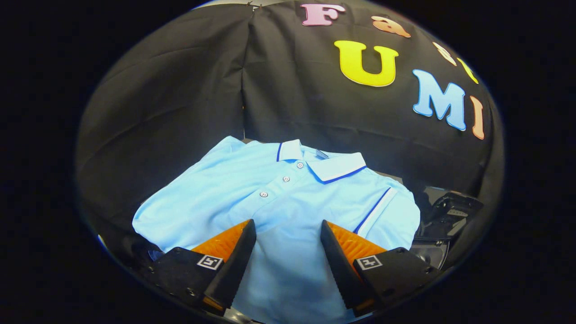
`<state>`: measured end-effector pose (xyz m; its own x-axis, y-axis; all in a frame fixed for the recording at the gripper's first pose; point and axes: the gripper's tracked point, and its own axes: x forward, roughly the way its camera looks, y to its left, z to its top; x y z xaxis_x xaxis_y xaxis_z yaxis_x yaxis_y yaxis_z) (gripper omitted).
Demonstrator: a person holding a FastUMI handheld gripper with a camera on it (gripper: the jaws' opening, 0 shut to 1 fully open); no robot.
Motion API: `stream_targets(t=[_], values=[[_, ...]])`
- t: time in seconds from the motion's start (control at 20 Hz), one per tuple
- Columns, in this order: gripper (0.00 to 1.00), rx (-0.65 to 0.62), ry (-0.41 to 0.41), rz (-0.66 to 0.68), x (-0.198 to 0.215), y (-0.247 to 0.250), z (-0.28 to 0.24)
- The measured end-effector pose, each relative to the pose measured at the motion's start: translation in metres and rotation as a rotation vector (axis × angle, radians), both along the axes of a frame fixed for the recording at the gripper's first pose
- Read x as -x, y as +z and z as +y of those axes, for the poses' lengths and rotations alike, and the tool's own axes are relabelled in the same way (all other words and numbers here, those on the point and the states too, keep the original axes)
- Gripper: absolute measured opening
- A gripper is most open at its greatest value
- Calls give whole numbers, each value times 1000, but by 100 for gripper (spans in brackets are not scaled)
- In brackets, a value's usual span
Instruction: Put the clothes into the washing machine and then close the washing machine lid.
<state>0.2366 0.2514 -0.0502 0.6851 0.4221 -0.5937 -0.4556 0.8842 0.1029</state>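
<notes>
Your tongs (288,227) stand apart with nothing between the 2 fingers but the lower front of the light blue polo shirt (279,198), which lies spread flat, face up, directly beneath and ahead of them. Neither finger presses on the cloth as far as you can tell, so judge this as the very first step: the pickup, with the shirt not yet lifted. Just beyond the fingertips runs the placket with 3 buttons (285,179), then the white collar (330,164) with its dark blue edging, lying nearest the booth's black cloth wall (180,99). To the right of the shirt, near its striped sleeve, sits a dark object (443,213) you cannot identify clearly. The next move likely calls for lowering until both fingers bite into a fold of fabric, then closing firmly; a shallow pinch on flat cloth could slip off.
</notes>
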Motion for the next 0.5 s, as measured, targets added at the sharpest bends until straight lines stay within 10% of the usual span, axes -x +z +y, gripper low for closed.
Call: stream_targets(t=[0.25,0.5], values=[[11,22,20,-24,-2,5,7],[2,18,41,-21,-2,3,9]])
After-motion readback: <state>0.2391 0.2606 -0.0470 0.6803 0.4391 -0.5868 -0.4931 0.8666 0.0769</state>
